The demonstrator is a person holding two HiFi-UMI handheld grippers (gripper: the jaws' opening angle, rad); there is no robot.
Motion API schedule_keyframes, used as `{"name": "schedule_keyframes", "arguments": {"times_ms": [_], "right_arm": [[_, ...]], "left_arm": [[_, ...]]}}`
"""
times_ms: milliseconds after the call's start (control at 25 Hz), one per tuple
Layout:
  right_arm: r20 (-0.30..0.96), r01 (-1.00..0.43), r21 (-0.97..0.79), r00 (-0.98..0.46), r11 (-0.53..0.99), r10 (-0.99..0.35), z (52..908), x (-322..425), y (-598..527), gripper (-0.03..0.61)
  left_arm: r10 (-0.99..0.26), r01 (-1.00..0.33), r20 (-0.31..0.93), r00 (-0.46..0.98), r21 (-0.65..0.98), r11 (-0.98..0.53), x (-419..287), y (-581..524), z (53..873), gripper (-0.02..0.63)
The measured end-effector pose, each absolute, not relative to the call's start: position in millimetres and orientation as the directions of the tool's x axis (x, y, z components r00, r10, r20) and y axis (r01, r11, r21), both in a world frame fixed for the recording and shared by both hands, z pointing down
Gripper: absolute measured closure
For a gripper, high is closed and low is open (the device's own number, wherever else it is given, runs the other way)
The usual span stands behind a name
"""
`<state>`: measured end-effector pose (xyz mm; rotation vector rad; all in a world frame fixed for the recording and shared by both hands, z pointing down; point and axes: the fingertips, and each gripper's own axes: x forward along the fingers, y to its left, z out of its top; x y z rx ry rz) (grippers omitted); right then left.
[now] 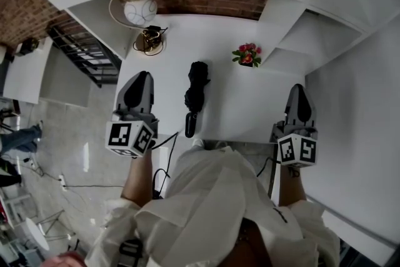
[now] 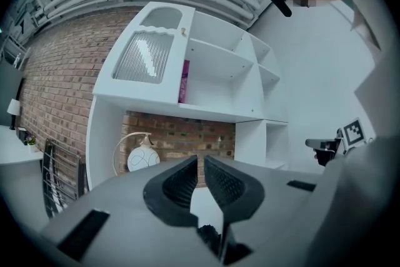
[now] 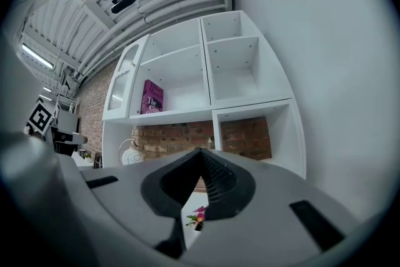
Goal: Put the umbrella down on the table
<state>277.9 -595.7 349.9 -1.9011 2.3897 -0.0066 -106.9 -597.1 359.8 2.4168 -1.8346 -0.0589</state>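
Placement appears complete: the umbrella (image 1: 197, 94) lies folded mid-table (image 1: 250, 103), handle toward the table's near edge. The left gripper (image 1: 142, 76) and right gripper (image 1: 298, 90) flank the table, jaws clenched and empty. Next move, likely, is to keep clear.

- The umbrella (image 1: 197, 94) is lying along the middle of the tabletop (image 1: 250, 103), its handle end pointing at the near edge.
- The lamp (image 1: 139, 9) is standing at the far left corner, with a small ornament (image 1: 150, 40) just in front of it.
- The flower pot (image 1: 247, 55) is sitting far right, beyond the umbrella.
- The left claw (image 1: 142, 76) is hovering left of the umbrella, apart from it.
- The right claw (image 1: 298, 89) is hanging at the tabletop's right edge.
- The book (image 3: 152, 97) is standing in the shelf unit (image 3: 237, 72) behind the tabletop.
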Motion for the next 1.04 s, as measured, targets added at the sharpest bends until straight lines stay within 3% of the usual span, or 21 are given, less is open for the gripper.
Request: {"name": "schedule_keyframes", "arguments": {"times_ms": [1040], "right_arm": [[-0.059, -0.971, -0.058, -0.229, 0.233, -0.972, 350.1, 271.5, -592.8, 0.560]], "left_arm": [[-0.948, -0.950, 0.083, 0.306, 0.100, -0.297, -97.5, -597.8, 370.1, 0.561]]}}
